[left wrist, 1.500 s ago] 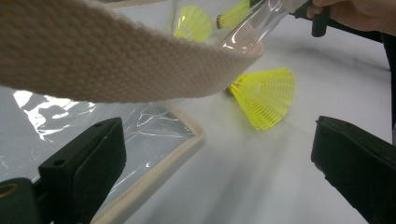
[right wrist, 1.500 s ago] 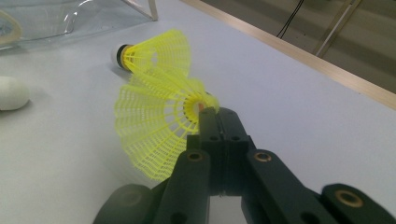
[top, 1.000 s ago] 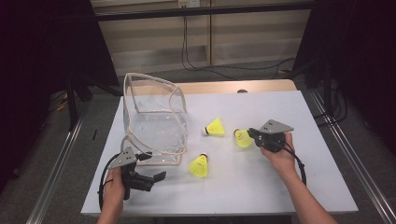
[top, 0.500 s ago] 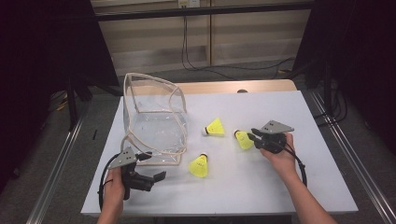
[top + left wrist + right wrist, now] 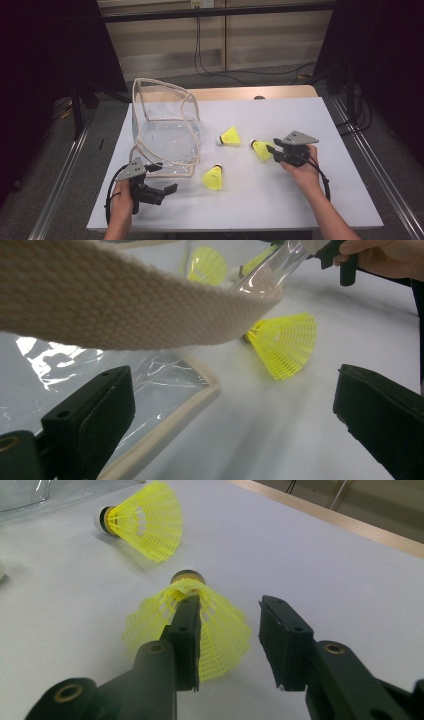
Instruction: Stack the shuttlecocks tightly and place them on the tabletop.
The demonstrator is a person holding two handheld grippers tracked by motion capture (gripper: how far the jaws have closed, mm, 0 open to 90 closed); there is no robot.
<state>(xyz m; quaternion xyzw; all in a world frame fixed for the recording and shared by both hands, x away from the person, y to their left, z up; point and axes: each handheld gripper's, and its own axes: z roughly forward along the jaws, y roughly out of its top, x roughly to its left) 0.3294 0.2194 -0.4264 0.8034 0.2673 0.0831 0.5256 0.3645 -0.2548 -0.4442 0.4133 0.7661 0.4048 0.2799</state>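
the jaws of the right gripper [image 5: 227, 640] have just been spreading apart; they are now parted around the skirt of a yellow plastic mesh shuttlecock [image 5: 192, 625] lying on the white table [image 5: 300, 200], unpinched. the left gripper [image 5: 230, 425] is held wide open beside a clear plastic bag with cream webbing trim [image 5: 165, 125].

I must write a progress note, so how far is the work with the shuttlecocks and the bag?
Done: nothing visible; the clear plastic bag with beige webbing trim looks empty. In hand: the right gripper, whose fingers have just been opening, has one finger inside the skirt of a yellow mesh shuttlecock, not pressing it. The left gripper waits open beside the bag. Left: all three shuttlecocks lie on the white table.
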